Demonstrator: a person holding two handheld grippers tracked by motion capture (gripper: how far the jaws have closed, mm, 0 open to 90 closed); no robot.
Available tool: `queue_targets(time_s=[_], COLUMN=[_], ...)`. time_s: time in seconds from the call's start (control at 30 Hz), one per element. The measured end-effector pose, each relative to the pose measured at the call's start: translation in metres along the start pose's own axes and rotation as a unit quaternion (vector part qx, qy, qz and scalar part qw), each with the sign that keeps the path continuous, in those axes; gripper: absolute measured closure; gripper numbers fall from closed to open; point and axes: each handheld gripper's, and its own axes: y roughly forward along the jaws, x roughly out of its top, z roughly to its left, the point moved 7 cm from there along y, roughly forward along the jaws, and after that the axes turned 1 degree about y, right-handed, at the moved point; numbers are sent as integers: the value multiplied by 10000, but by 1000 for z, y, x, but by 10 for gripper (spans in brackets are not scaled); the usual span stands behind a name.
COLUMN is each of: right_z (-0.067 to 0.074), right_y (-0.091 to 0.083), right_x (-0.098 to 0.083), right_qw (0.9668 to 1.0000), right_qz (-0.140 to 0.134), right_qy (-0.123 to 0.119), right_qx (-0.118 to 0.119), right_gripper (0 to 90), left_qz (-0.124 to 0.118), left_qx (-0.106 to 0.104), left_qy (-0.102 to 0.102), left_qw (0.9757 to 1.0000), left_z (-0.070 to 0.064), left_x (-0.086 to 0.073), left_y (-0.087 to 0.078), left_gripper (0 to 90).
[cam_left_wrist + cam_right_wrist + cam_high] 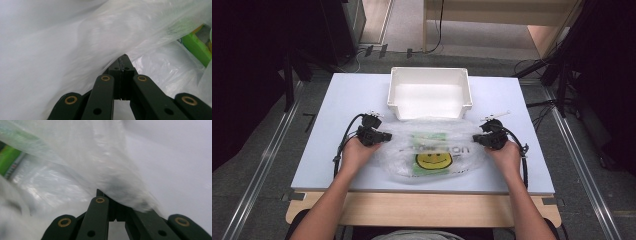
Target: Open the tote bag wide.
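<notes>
A clear plastic bag (432, 150) lies on the white table (347, 95), with a yellow smiley print (433, 160) and a green label inside. My left gripper (383, 136) is at the bag's left edge and my right gripper (476, 139) at its right edge, each pointing inward. In the left gripper view the jaws are pressed together at the gripper's tip (123, 60), with the bag's film (75, 37) pulled over it. In the right gripper view the film (105, 162) covers the tips of the shut jaws. Green packaging (197, 46) shows through the plastic.
A white rectangular bin (430, 70) stands open just behind the bag, at the far middle of the table. Bare tabletop lies to the left and right of both hands. The wooden front edge (422, 207) runs below the forearms.
</notes>
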Motion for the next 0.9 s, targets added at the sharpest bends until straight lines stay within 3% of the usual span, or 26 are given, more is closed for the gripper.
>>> queue_targets(time_s=[0.07, 0.23, 0.33, 0.4, 0.5, 0.63, 0.7, 0.83, 0.9], right_z=[-6, -16, -22, -24, -27, -29, -30, -33, -36], right_y=[-3, -10, -13, -15, -16, -17, -17, -19, -20], right_x=[-3, -10, -14, -16, -19, -19, -19, -21, -22], right_qw=[9999, 9998, 9996, 9995, 9994, 9992, 9993, 9993, 9993], right_qz=[-15, -16, -57, -58, -80, -52, -81, -89, -66], right_qy=[134, 167, 227, 280, 310, 173, 197, 322, 245], right_qx=[66, -139, -157, -155, -125, -367, -298, -144, -267], right_gripper=[900, 900, 900, 900, 900, 900, 900, 900, 900], left_qz=[6, -28, -113, -98, -137, -143, -167, -153, -149], left_qx=[60, 116, -2, 75, -8, -58, -109, -90, -97], left_qy=[-64, -315, -537, -515, -566, -574, -656, -586, -606], left_qw=[10000, 9994, 9985, 9986, 9983, 9982, 9976, 9981, 9980], left_z=[6, 21, 27, 32, 34, 35, 36, 35, 36], left_x=[-2, -8, -10, -12, -14, -14, -14, -14, -14], left_y=[-3, -11, -13, -16, -17, -17, -17, -17, -16], left_gripper=[900, 900, 900, 900, 900, 900, 900, 900, 900])
